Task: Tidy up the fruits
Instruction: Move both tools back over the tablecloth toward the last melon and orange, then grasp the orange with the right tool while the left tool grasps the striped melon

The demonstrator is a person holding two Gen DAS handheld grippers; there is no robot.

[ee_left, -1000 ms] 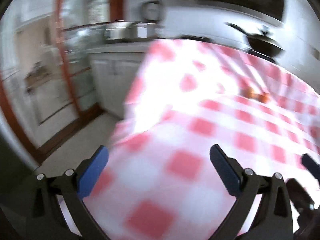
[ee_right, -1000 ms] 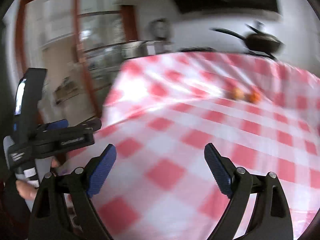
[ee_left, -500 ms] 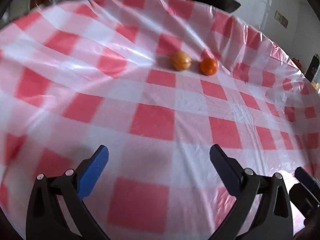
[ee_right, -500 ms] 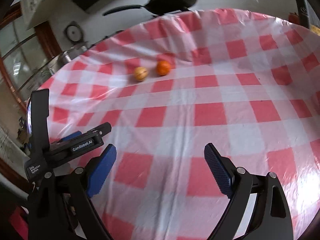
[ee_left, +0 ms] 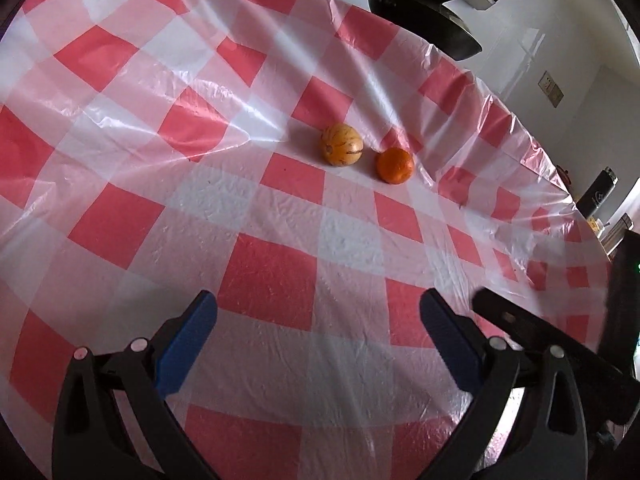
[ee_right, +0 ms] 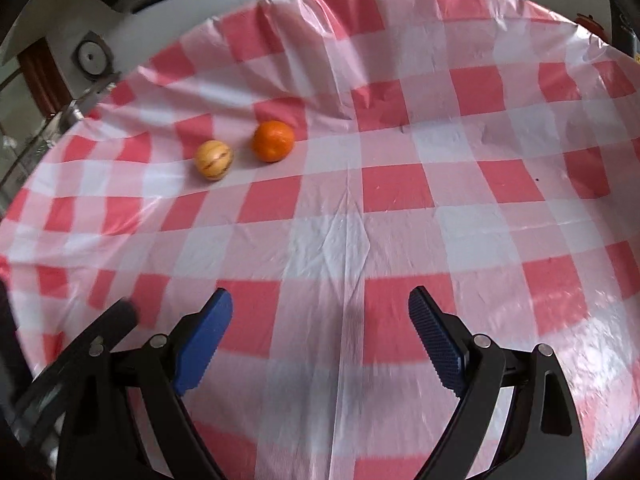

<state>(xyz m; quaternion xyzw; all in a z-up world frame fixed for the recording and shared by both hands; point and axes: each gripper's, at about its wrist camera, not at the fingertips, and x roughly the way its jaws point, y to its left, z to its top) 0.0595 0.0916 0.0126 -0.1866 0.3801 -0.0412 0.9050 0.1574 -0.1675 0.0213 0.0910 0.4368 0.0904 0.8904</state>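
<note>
Left gripper (ee_left: 318, 322): low in the front of the left wrist view. Its two blue pads (ee_left: 182, 350) are spread wide apart. Nothing is between them, only the cloth below.

Right gripper (ee_right: 320, 320): low in the front of the right wrist view. Its blue ribbed pads (ee_right: 438, 346) are spread wide too, and they pinch nothing.

The two grippers together: they are side by side. A dark part of the right one (ee_left: 532, 332) shows just beside the left one's right pad.

Tablecloth (ee_left: 280, 240): shiny plastic with red, pink and white squares. It has many wrinkles and folds. It covers the whole table under both grippers.

Orange (ee_left: 394, 165): it sits on the tablecloth, well ahead of both grippers. From the left gripper it is ahead and a little to the right. From the right gripper (ee_right: 273, 141) it is ahead and to the left.

Yellow striped fruit (ee_left: 341, 145): round, pale yellow with thin brown-red stripes. It sits just beside the orange, on the orange's left, with a small gap between them. No gripper touches it. I cannot tell what kind of fruit it is.

Bowls or baskets: I can see none, so both fruits lie bare on the tablecloth.

Black pan (ee_left: 424, 20): past the far edge of the tablecloth, far behind the orange.

Round dial (ee_right: 91, 55): on the wall, far to the left of the orange. It is blurry.
</note>
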